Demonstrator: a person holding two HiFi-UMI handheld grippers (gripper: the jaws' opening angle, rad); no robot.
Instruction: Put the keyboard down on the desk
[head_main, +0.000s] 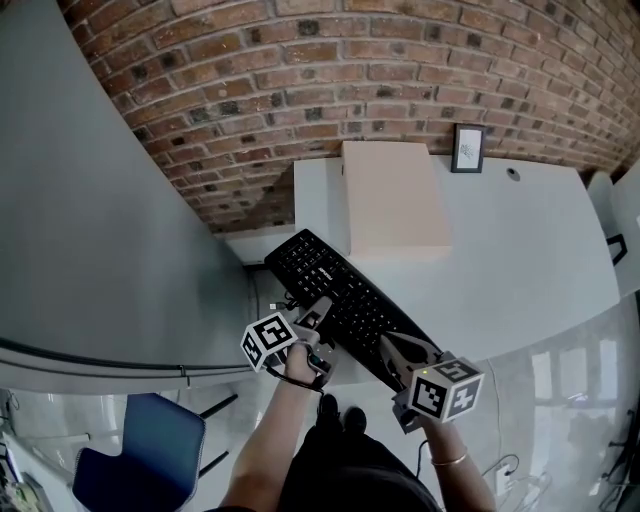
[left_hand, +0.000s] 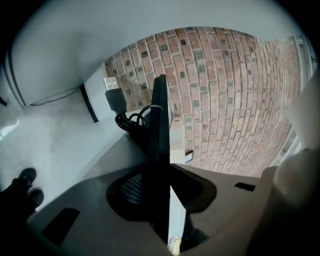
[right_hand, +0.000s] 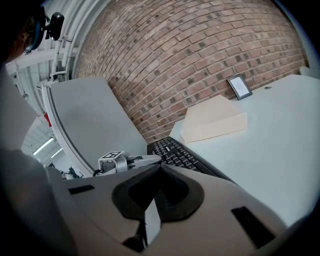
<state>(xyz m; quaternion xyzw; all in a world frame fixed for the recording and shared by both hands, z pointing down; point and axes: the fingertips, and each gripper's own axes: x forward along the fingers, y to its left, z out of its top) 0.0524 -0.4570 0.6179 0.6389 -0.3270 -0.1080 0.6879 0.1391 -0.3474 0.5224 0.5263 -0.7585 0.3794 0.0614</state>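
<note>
A black keyboard hangs slantwise at the front left of the white desk, its far end past the desk's left edge. My left gripper is shut on its near long edge. In the left gripper view the keyboard stands edge-on between the jaws of that gripper, with its coiled cable and USB plug beside it. My right gripper lies over the keyboard's near right end. In the right gripper view the tips of that gripper meet with nothing seen between them, and the keyboard runs on beyond.
A flat beige box lies on the desk just past the keyboard, with a small framed picture behind it against the brick wall. A grey curved panel stands left of the desk. A blue chair is on the floor below.
</note>
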